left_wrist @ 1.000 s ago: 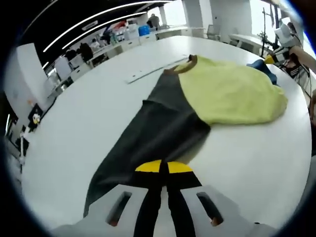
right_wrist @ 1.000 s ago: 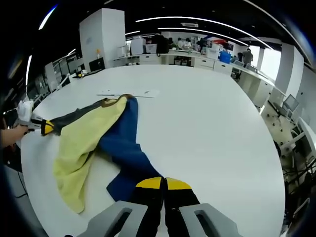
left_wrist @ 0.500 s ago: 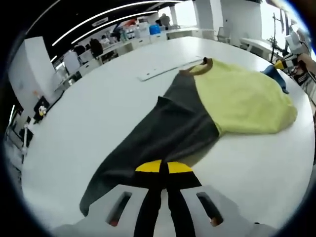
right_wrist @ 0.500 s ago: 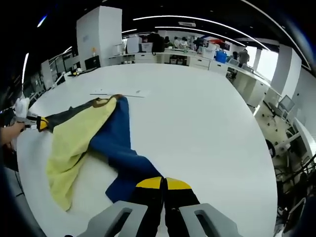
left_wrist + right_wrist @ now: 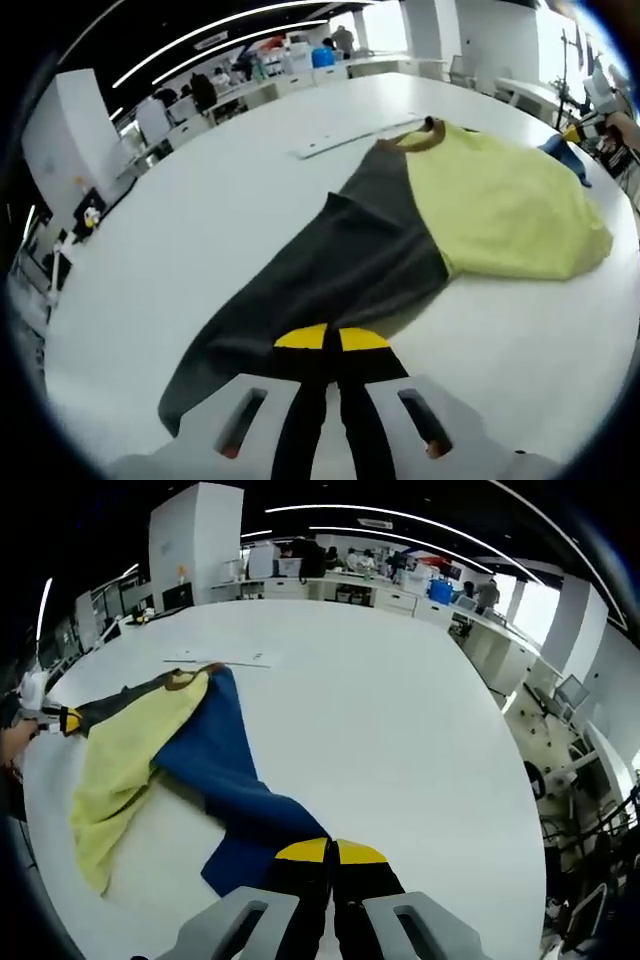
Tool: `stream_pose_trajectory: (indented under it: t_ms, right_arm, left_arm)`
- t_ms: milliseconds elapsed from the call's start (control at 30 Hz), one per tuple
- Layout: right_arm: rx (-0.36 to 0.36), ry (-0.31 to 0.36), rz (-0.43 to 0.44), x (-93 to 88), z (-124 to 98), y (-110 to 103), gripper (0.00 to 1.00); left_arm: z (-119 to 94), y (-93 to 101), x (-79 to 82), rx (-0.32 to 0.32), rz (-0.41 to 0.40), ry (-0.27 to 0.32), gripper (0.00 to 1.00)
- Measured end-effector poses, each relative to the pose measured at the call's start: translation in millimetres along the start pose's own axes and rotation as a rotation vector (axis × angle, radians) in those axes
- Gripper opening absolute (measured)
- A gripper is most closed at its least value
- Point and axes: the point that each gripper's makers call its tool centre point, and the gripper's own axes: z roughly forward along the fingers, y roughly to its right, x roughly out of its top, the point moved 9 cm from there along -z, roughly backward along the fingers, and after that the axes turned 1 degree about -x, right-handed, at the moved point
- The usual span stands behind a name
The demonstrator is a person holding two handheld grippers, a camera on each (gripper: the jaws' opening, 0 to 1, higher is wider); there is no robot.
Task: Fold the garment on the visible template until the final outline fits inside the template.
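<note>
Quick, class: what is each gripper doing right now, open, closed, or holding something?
Left gripper: shut on the garment's dark sleeve.
Right gripper: shut on its blue sleeve.

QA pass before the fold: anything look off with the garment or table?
Garment lies stretched between both shut grippers, left on the dark sleeve, right on the blue one, its yellow body rumpled rather than flat. The white strip near its collar lies askew.

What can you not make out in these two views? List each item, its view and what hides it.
- Left gripper view: the blue sleeve is mostly hidden behind the yellow panel.
- Right gripper view: the grey sleeve is partly hidden behind the yellow panel.
- Both views: the white strip is too small to identify.
</note>
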Motion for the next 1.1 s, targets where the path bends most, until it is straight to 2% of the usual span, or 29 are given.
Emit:
stream_pose_trajectory:
  t_ms: [500,1100]
  right_arm:
    - [-0.073,-0.04,-0.032,1.0,10,28,0.0]
    - [-0.133,-0.066,-0.058,3.1,27,52,0.0]
  left_arm:
    - [0,-9.2,-5.8,0.028,-0.015,-0.015,0.0]
    - [-1,-19.2,-13.1,0.061,-0.027,-0.034,0.0]
